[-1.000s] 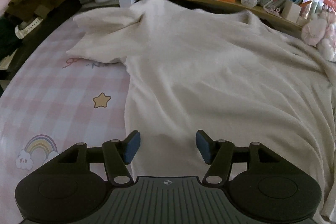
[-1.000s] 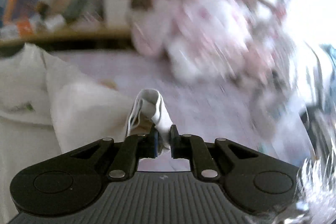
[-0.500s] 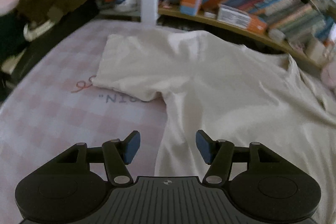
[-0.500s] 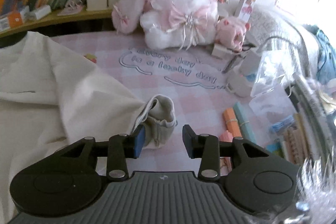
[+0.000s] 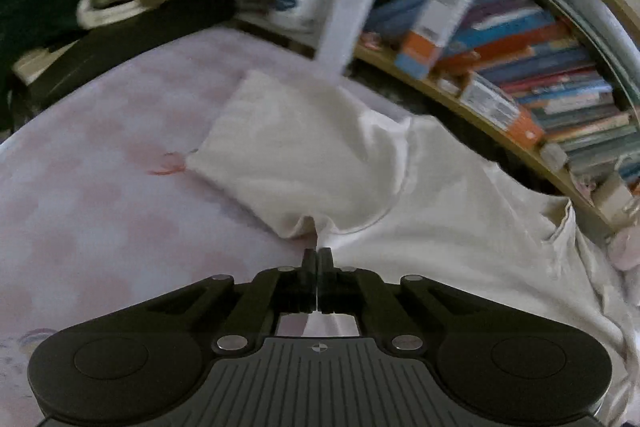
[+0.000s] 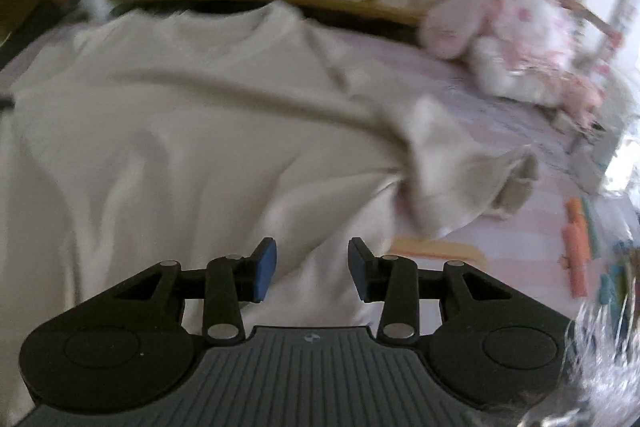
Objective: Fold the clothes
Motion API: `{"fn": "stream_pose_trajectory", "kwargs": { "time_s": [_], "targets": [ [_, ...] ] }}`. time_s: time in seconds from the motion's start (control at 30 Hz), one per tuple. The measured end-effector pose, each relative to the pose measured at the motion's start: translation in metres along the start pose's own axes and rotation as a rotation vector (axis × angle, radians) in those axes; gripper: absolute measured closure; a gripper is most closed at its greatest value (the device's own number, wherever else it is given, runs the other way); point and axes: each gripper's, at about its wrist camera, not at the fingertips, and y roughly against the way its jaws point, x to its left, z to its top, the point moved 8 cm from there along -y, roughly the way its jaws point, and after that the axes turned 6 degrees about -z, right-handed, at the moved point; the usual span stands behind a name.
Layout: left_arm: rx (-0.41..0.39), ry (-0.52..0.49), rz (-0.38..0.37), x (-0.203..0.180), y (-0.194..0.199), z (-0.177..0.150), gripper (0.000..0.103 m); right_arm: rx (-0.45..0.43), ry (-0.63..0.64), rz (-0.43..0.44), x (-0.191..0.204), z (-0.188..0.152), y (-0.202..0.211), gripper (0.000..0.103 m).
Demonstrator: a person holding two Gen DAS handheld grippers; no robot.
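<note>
Pink checked bed cover (image 5: 100, 211) takes up most of the scene, bookshelf (image 5: 520, 75) along the far edge. Cream shirt (image 6: 192, 131) spread flat over it, collar toward the shelf, hem toward the person, so its long axis runs near-to-far. A plush rabbit (image 6: 516, 39) sits off the shirt's right side by the shelf, some orange and teal pens (image 6: 578, 247) on the cover further right.

Left sleeve (image 5: 296, 151) lies flat, sticking out to the left from the body. Right sleeve (image 6: 472, 179) is bunched, cuff rumpled, lying out to the right on the cover.

Left gripper (image 5: 317, 259) has its jaws pressed together with a thin bit of shirt fabric pinched between, right at the armpit where sleeve meets side seam. Sleeve sits straight ahead and left of the tips, body ahead and right.

Right gripper (image 6: 312, 273) stands wide, holding nothing, hovering over the lower right side of the shirt; side edge is just beside its right finger.

Key relation: the left hand is the one with a hold, and the shirt's centre line lies to its right. Likely next move is carrying that armpit pinch rightward to fold the left side in. Both views blurred, so finer creases are unclear.
</note>
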Motion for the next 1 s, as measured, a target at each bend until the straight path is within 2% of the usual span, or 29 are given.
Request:
{"fn": "stream_pose_trajectory", "kwargs": {
  "time_s": [0.1, 0.27, 0.37, 0.47, 0.53, 0.6, 0.63, 0.73, 0.8, 0.87, 0.93, 1.0],
  "targets": [
    [0.011, -0.047, 0.046, 0.018, 0.004, 0.000, 0.103, 0.031, 0.057, 0.042, 0.024, -0.009, 0.001, 0.067],
    [-0.006, -0.086, 0.106, 0.034, 0.002, 0.006, 0.103, 0.035, 0.085, 0.061, 0.039, -0.013, 0.004, 0.067],
    [-0.024, -0.074, 0.156, 0.047, -0.005, 0.021, 0.103, 0.023, 0.109, 0.067, 0.041, -0.012, 0.008, 0.066],
    [-0.039, -0.048, 0.159, 0.053, -0.008, 0.037, 0.103, 0.009, 0.144, 0.116, 0.051, -0.011, 0.019, 0.065],
    [-0.036, -0.058, 0.087, 0.042, -0.003, 0.042, 0.103, 0.012, 0.169, 0.154, 0.060, -0.012, 0.026, 0.061],
    [-0.025, -0.088, -0.016, 0.024, 0.006, 0.037, 0.096, 0.034, 0.187, 0.182, 0.071, -0.018, 0.031, 0.058],
    [-0.014, -0.114, -0.049, 0.016, 0.011, 0.032, 0.096, 0.045, 0.196, 0.196, 0.077, -0.021, 0.033, 0.057],
    [0.031, -0.201, -0.047, 0.004, 0.021, 0.006, 0.089, 0.079, 0.223, 0.238, 0.094, -0.030, 0.041, 0.053],
    [0.064, -0.243, -0.050, 0.001, 0.029, -0.015, 0.078, 0.101, 0.242, 0.266, 0.105, -0.036, 0.046, 0.051],
    [0.089, -0.269, -0.063, 0.001, 0.036, -0.031, 0.070, 0.123, 0.260, 0.294, 0.116, -0.042, 0.051, 0.050],
    [0.110, -0.291, -0.078, 0.001, 0.043, -0.046, 0.067, 0.145, 0.278, 0.322, 0.127, -0.047, 0.057, 0.047],
    [0.128, -0.314, -0.098, 0.003, 0.049, -0.058, 0.065, 0.155, 0.273, 0.307, 0.134, -0.056, 0.062, 0.046]
  ]
}}
